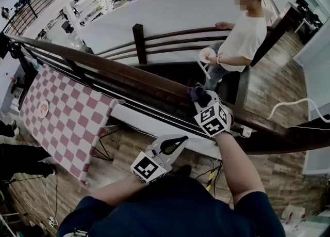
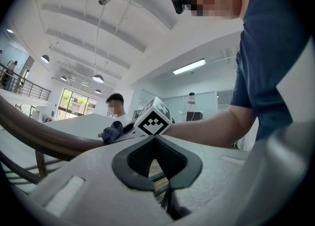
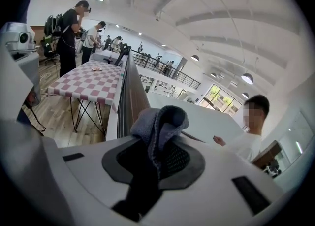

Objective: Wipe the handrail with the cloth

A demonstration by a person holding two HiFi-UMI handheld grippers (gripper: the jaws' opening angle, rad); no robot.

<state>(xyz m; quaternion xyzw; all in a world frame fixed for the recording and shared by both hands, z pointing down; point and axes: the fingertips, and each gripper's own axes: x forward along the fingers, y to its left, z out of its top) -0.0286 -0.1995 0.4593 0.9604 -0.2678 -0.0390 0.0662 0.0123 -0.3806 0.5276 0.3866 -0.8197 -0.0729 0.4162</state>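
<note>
The dark wooden handrail (image 1: 129, 76) runs from upper left down to the right. A dark grey cloth (image 1: 197, 93) rests on top of it, and my right gripper (image 1: 202, 97) is shut on that cloth. In the right gripper view the cloth (image 3: 160, 124) bulges out between the jaws, with the handrail (image 3: 130, 92) running away ahead. My left gripper (image 1: 178, 142) hangs below the rail, near my body, shut with nothing in it. The left gripper view looks up over the closed left gripper (image 2: 156, 144) at the handrail (image 2: 39, 136) and the cloth (image 2: 112, 131).
A person in a white shirt (image 1: 242, 34) stands beyond the rail, holding something white. A table with a red-and-white checked cover (image 1: 67, 122) stands below at left. A rail post (image 1: 139, 42) rises behind. A white cable (image 1: 294, 104) loops at right.
</note>
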